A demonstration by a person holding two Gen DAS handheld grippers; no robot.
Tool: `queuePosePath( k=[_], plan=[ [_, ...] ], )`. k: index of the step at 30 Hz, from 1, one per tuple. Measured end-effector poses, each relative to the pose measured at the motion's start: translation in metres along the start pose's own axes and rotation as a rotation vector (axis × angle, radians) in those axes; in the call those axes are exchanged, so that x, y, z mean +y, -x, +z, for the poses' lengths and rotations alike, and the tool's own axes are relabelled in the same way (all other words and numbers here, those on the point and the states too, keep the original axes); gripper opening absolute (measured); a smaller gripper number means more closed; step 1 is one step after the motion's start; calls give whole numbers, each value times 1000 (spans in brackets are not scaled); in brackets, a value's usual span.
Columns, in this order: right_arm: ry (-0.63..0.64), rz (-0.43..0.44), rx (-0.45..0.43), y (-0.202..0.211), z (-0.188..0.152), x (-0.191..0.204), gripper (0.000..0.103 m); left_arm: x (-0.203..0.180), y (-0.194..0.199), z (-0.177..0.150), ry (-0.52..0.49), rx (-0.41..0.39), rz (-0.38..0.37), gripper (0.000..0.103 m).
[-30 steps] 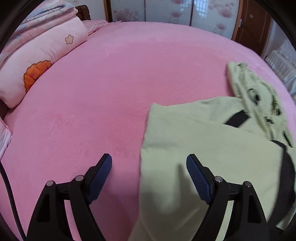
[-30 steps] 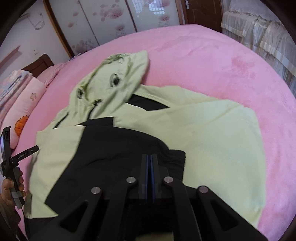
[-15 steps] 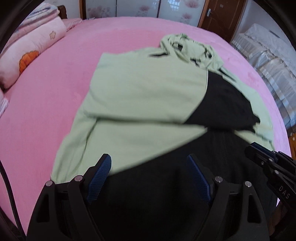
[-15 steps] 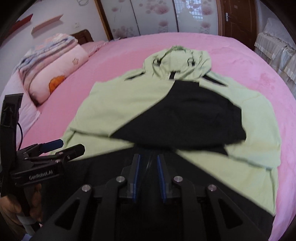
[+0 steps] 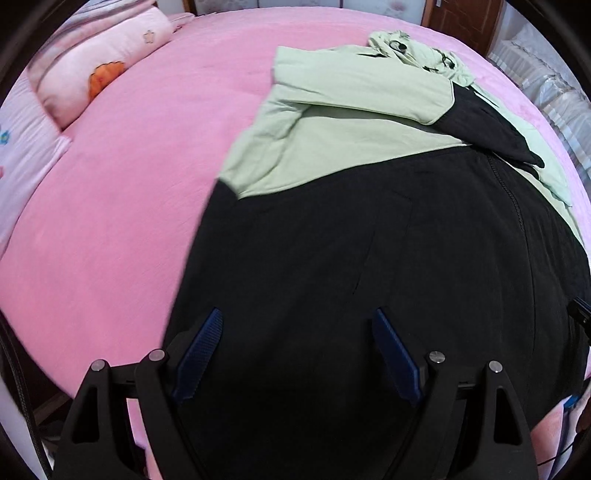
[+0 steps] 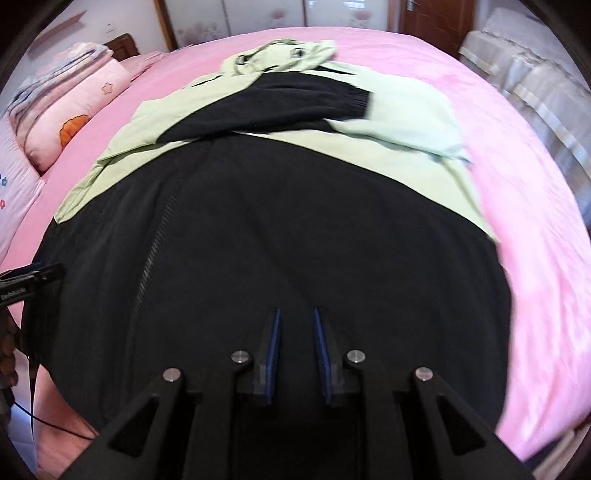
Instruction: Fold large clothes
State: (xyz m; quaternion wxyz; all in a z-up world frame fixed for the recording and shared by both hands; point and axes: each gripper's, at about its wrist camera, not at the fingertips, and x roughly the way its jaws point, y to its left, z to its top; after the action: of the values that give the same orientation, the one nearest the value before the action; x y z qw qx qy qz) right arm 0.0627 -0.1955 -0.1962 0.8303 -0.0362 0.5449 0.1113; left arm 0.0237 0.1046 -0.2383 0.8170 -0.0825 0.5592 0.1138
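A light green and black hooded jacket (image 5: 351, 122) lies spread on the pink bed (image 5: 129, 184), hood (image 6: 280, 55) at the far end. Both sleeves are folded across the chest, the black sleeve (image 6: 288, 99) on top. The zipped black lower half (image 6: 295, 221) fills the near part of both views. My left gripper (image 5: 297, 314) stands wide open over the jacket's black left side, with nothing between its pads. My right gripper (image 6: 296, 310) hovers over the black hem area; its blue pads (image 6: 275, 350) stand a narrow gap apart and grip nothing. The left gripper's tip (image 6: 33, 275) shows at the right wrist view's left edge.
A pink pillow with an orange print (image 5: 103, 62) and folded bedding (image 6: 55, 74) lie at the bed's far left. A white frilled cover (image 6: 524, 66) is beyond the bed on the right. A wooden door (image 6: 432, 14) and a flowered wardrobe stand behind.
The right gripper let go of the black sleeve and parted slightly; the sleeve now lies across the chest. Both grippers drew back from the upper jacket to its black lower part.
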Motion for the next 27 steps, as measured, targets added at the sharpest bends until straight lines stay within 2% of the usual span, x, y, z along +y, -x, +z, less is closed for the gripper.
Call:
queuePosePath(
  k=[6,8,10,13,18,25,27],
  plan=[
    [-86,8,-40,39,-26,-28,19,4,37,-23,-18,-58,9,82],
    [-113,15,-53,50,-33,-34,24,5,46,-28,-24,-71,4,82],
    [-127,18,-75,60,-39,-36,33,3,52,-36,-33,-77,-3,83],
    [-134,24,-119,76,-51,-40,35,5,58,-50,-43,-74,-22,83],
    [-159,38,-155,91,-69,-49,48,11,56,-61,-42,-40,-52,84],
    [-163,43,-152,96,-89,-68,49,31,43,-73,-21,-16,-56,85],
    [-161,52,-155,95,-93,-76,49,41,38,-75,-2,-7,-95,85]
  ],
)
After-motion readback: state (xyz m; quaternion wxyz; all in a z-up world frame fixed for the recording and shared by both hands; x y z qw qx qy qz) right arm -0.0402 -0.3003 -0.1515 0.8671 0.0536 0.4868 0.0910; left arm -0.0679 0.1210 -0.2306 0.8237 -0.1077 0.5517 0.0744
